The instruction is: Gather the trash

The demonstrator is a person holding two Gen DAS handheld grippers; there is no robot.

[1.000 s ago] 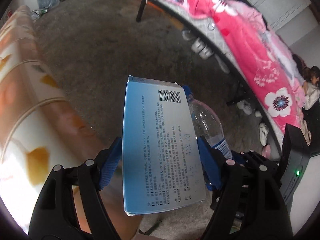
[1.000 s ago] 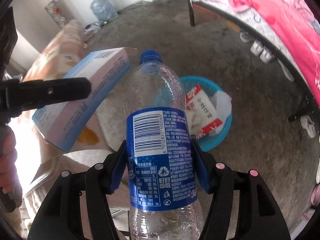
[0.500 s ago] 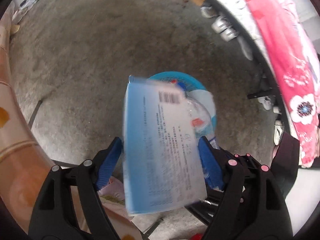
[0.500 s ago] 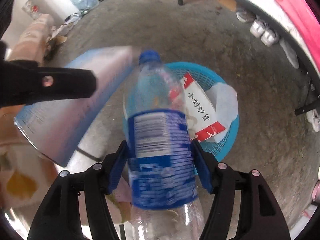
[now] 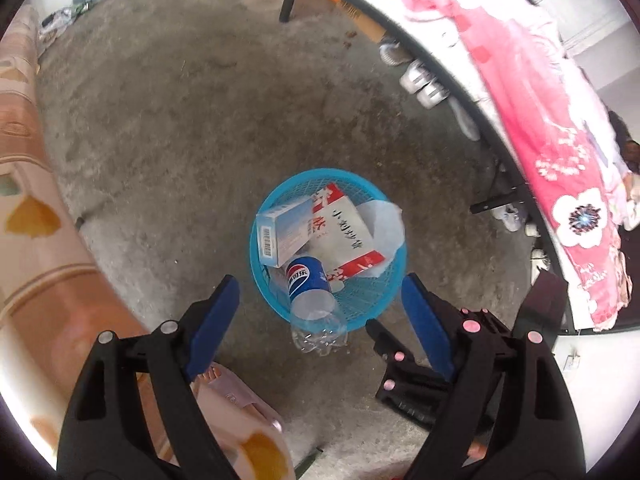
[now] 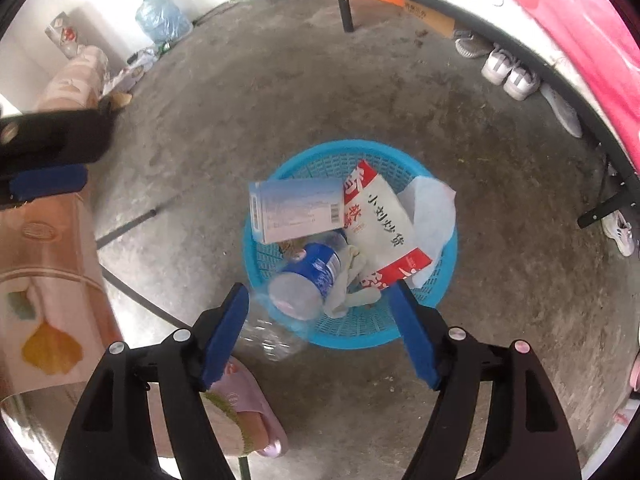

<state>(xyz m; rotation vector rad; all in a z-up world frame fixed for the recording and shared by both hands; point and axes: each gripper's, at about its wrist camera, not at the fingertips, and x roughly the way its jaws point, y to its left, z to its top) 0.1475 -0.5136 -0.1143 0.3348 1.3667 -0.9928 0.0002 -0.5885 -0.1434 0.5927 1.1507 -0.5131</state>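
Note:
A blue mesh basket (image 5: 362, 306) (image 6: 352, 330) stands on the concrete floor below both grippers. Inside lie a light blue box (image 5: 282, 232) (image 6: 296, 212), a red and white bag (image 5: 346, 240) (image 6: 380, 220) and white tissue (image 5: 382, 220) (image 6: 432, 208). A clear bottle with a blue label (image 5: 308, 280) (image 6: 310, 276) leans neck-down in the basket, its base over the near rim, blurred in the right wrist view. My left gripper (image 5: 318, 292) and my right gripper (image 6: 320, 298) hang above it, jaws opening, with no pad touching anything.
A patterned cloth (image 5: 36, 216) covers furniture on the left. A pink slipper (image 6: 244, 404) lies near the basket. A bed with a pink flowered blanket (image 5: 532, 92) runs along the right, with shoes (image 6: 506, 70) under it. A water jug (image 6: 162, 16) stands far back.
The box has left my left gripper and the bottle my right; both now lie in the basket. Both grippers have sunk and moved over the basket, jaws wider.

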